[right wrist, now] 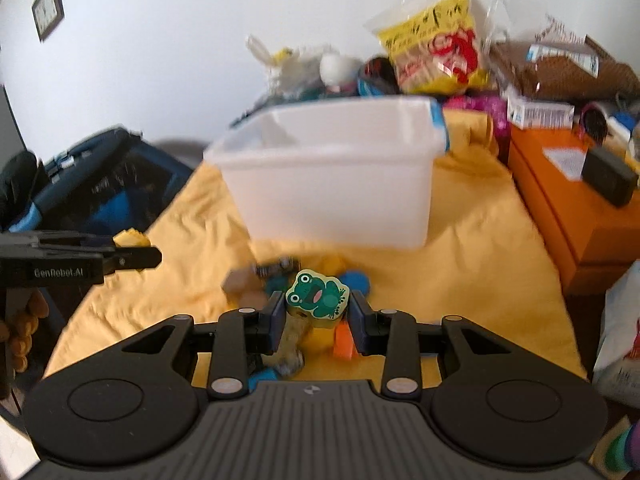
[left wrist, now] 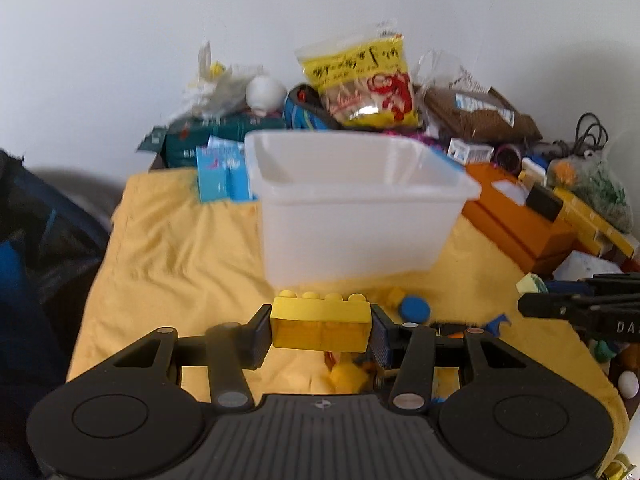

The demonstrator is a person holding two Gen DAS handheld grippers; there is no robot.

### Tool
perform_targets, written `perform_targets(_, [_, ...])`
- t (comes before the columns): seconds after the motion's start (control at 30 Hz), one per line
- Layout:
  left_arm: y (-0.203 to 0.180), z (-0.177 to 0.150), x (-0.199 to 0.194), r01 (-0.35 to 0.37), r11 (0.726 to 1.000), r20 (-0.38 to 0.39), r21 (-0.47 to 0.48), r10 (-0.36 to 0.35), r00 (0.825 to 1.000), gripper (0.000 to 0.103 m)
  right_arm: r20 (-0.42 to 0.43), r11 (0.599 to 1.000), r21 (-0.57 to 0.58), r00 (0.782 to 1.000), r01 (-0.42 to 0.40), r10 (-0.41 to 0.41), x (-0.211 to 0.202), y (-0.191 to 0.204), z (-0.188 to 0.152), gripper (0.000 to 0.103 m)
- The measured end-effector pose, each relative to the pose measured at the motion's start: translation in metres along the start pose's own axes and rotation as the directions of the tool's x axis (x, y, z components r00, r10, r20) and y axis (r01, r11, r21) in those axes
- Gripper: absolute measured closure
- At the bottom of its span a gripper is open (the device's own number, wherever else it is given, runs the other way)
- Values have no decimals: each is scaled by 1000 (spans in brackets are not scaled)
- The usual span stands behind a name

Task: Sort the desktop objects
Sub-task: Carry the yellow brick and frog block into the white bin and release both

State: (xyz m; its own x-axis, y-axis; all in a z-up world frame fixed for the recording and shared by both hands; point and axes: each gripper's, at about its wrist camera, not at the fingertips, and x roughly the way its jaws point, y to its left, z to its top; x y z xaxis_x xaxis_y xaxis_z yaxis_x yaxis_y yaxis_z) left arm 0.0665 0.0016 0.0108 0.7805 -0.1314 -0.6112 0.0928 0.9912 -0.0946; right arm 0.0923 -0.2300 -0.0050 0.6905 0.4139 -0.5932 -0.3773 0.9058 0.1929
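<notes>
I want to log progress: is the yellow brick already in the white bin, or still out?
Out. The yellow brick sits clamped in the left gripper, in front of the white bin.

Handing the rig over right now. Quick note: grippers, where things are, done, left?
Left gripper: jaws shut on yellow brick, held above the yellow cloth.
Right gripper: jaws shut on frog block.
White bin stands just ahead of both; nothing visible inside it, though its floor is hidden.
Left: drop both in, then clear the small toy pile in front of the bin.
</notes>
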Motion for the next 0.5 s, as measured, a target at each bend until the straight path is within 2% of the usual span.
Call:
perform_targets(0.4, [3,66,-4,4,1000,48,-4,-4,999,50,112,1000,-21,994,-3,6,-9,-5,60,66])
perform_targets(0.5, [4,82,1,-2,1000,54,20,1,999,50,129,1000,-27,992,-3,7,-10,-7,77,66])
